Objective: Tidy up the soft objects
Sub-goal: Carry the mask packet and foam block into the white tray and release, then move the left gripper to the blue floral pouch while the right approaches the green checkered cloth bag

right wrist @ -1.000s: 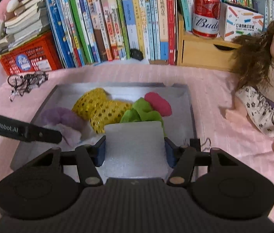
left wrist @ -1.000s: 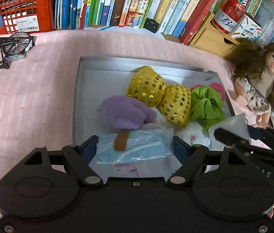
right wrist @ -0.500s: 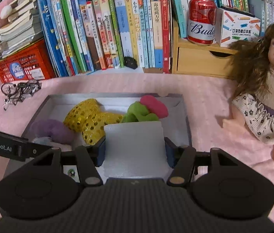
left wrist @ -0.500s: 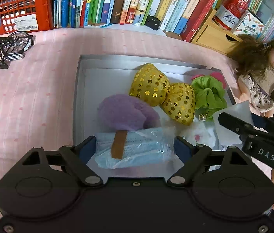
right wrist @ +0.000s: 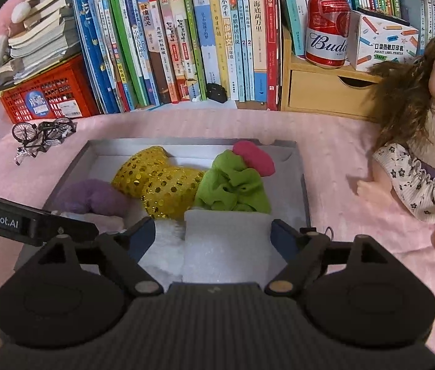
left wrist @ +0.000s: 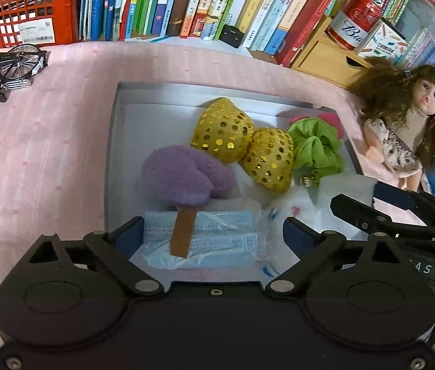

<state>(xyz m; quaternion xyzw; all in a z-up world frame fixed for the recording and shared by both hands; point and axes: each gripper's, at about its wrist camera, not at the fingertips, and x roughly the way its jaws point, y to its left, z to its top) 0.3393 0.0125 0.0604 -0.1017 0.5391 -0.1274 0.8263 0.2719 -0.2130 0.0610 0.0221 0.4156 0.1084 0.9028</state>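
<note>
A grey box [left wrist: 115,129] [right wrist: 297,166] on the pink cloth holds a purple plush [left wrist: 183,178] [right wrist: 91,197], a gold sequin bow [left wrist: 242,141] [right wrist: 159,182], a green scrunchie [left wrist: 316,151] [right wrist: 233,188] and a pink piece [right wrist: 254,157]. My left gripper [left wrist: 213,234] is open over the box's near end; a bagged blue face mask [left wrist: 217,240] lies between its fingers, loose on the right. My right gripper [right wrist: 213,234] is open; a white foam block [right wrist: 226,246] lies between its fingers, with a gap on the left beside white fluff [right wrist: 162,246].
A doll [right wrist: 427,141] [left wrist: 411,123] lies right of the box. A model bicycle [left wrist: 5,67] [right wrist: 42,132] and a red crate [right wrist: 45,95] stand at the left. Books, a wooden drawer [right wrist: 319,95] and a red can [right wrist: 327,27] line the back.
Both grippers have opened, letting go of the mask and the foam block in the box's near end. Both have drawn back a little.
</note>
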